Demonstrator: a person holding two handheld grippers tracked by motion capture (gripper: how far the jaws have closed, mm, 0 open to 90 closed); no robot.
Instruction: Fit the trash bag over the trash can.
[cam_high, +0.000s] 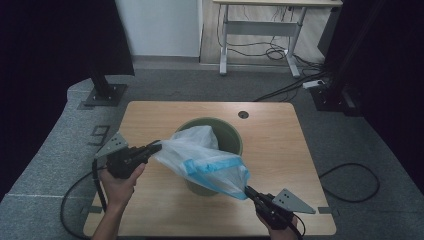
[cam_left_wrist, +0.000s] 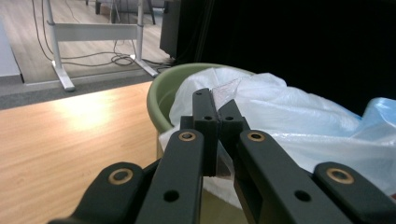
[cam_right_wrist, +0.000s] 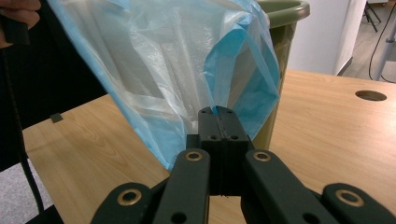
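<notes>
Both grippers are on the bag. Left gripper (cam_high: 150, 150) has its jaws clenched on the clear end of the plastic bag (cam_high: 200, 157), at the left of the green bin (cam_high: 231, 136); in the left gripper view (cam_left_wrist: 217, 122) the jaws meet on a pinch of film right at the bin's rim. Right gripper (cam_high: 251, 193) has its jaws clenched on the bag's blue-banded edge, near and to the right of the bin; in the right gripper view (cam_right_wrist: 219, 116) the blue hem (cam_right_wrist: 243, 84) sits between the closed tips. The bag is stretched between the two grippers, running diagonally from left-far to right-near across the bin's mouth, partly draped over the near rim. The bin stands upright around the middle of the wooden surface (cam_high: 280, 150). A round cable hole (cam_high: 243, 114) is in the surface just beyond the bin. The person's left hand (cam_high: 120, 182) wraps that gripper's body; cables trail off the near edge.
</notes>
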